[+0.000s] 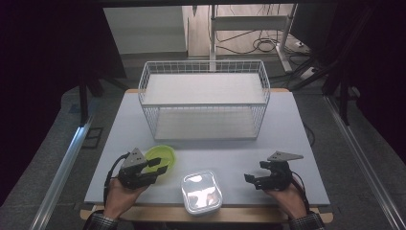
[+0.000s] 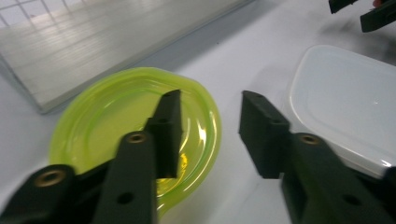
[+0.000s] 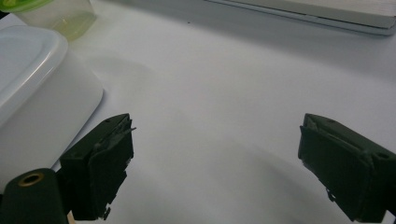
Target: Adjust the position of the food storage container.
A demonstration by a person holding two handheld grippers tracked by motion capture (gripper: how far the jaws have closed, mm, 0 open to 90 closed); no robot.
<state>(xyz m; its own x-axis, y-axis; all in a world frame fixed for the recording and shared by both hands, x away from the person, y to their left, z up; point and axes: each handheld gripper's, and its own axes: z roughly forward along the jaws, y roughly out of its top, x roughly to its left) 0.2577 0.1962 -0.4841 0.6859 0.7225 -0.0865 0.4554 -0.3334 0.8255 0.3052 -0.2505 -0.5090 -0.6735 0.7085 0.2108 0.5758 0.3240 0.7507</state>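
The left gripper (image 2: 208,135) view shows its jaws narrowed astride the rim of one green bowl (image 2: 112,121); whether they pinch it, I cannot tell. The high view adds one white box (image 1: 202,191), one wire basket (image 1: 261,79), and the right gripper (image 1: 261,178), spread wide, holding nothing.

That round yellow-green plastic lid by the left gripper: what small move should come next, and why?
Probably close the left gripper a little further. One jaw stands over the round yellow-green plastic lid and the other outside its rim, with a gap, so no grip looks made yet.
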